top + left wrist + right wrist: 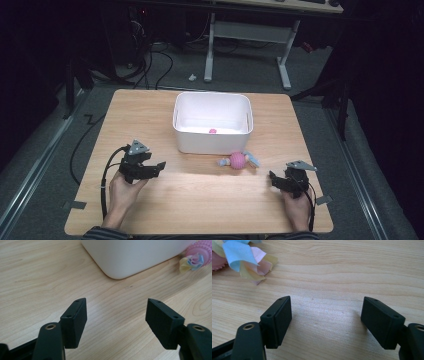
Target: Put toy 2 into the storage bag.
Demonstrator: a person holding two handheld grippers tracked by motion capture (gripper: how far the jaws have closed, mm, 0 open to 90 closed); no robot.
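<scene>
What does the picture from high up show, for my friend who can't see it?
A person's two hands each hold an open black gripper, left gripper and right gripper, low over a wooden table. Between them, farther back, a pink toy lies beside a white bin.

The left gripper [116, 315] is positioned low over the wooden table [37, 277], with its two black jaws set wide apart and nothing between them. Ahead of the jaws stands the rounded corner of a white bin [132, 255]. A pink toy [201, 250] with pastel fabric strips [191, 262] lies just beside the bin at upper right.
</scene>
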